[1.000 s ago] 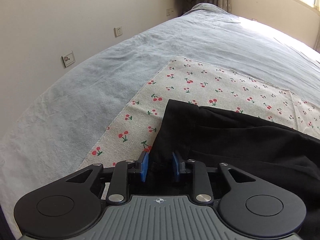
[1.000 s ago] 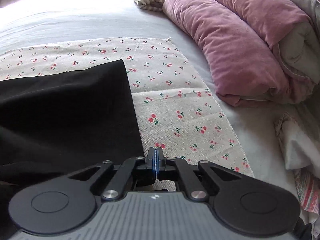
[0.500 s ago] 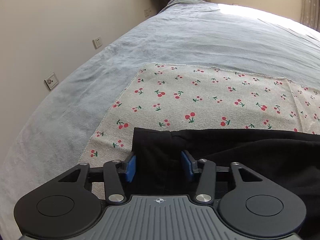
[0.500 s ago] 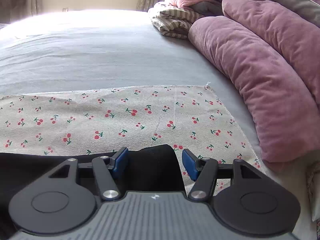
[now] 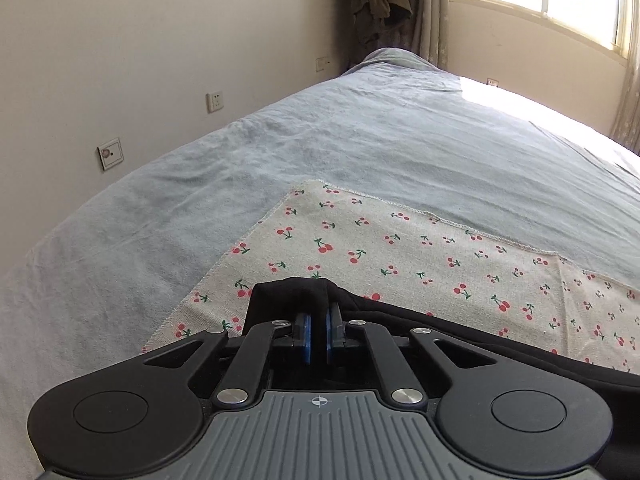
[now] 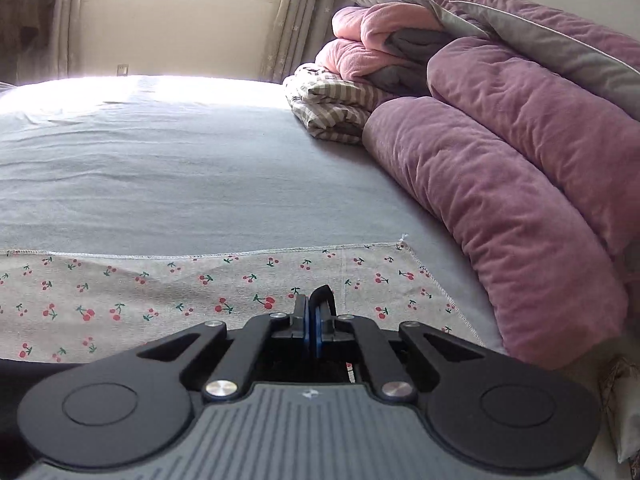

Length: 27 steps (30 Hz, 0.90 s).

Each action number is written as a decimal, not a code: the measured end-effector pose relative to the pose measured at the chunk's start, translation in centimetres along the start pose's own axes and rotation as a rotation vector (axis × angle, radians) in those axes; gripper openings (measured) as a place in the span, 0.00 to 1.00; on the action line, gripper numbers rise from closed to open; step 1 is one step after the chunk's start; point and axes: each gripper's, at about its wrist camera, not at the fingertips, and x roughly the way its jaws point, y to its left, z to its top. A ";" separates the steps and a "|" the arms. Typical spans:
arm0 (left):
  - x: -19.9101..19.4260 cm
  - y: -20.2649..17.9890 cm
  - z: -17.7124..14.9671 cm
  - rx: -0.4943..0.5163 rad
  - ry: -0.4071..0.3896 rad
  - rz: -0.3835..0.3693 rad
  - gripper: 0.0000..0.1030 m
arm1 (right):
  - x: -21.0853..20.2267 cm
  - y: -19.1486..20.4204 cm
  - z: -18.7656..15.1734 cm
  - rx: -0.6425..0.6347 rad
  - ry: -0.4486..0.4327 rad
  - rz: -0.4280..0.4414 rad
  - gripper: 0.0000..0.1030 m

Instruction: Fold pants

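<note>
Black pants [image 5: 460, 340]: on cherry-print cloth [image 5: 400, 248] at 6 o'clock, pinched by left gripper [image 5: 315, 322] and right gripper [image 6: 313, 312] (both clamped on fabric). Grey bedsheet [image 5: 360, 140] beneath.

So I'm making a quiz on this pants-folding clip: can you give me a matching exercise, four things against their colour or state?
Things:
1. left gripper
2. cherry-print cloth
3. rolled quilt
4. striped bedding

States:
A. purple, along the bed's right side
B. folded near the far curtains
C. shut on the black pants
D. spread flat on the grey sheet

Pairs: 1-C, 2-D, 3-A, 4-B
</note>
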 end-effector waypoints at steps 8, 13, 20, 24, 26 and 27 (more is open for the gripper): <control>-3.7 1.9 1.7 -0.094 -0.056 -0.051 0.05 | -3.0 -2.5 0.2 0.138 -0.019 0.081 0.00; -5.3 2.4 1.7 -0.126 -0.047 -0.070 0.05 | -3.7 -1.5 0.0 0.040 0.030 0.051 0.00; -14.6 8.1 0.6 -0.223 -0.134 -0.205 0.05 | -14.5 -6.1 2.4 0.204 -0.232 0.209 0.00; -18.6 12.5 -6.0 -0.186 -0.092 -0.248 0.05 | -21.7 -11.7 -3.6 0.199 -0.269 0.274 0.00; -18.7 13.5 -9.8 -0.151 -0.007 -0.239 0.06 | -21.8 -13.4 -8.3 0.164 -0.179 0.266 0.00; -18.5 14.1 -11.4 -0.161 0.046 -0.240 0.06 | -20.8 -13.9 -11.1 0.147 -0.077 0.241 0.00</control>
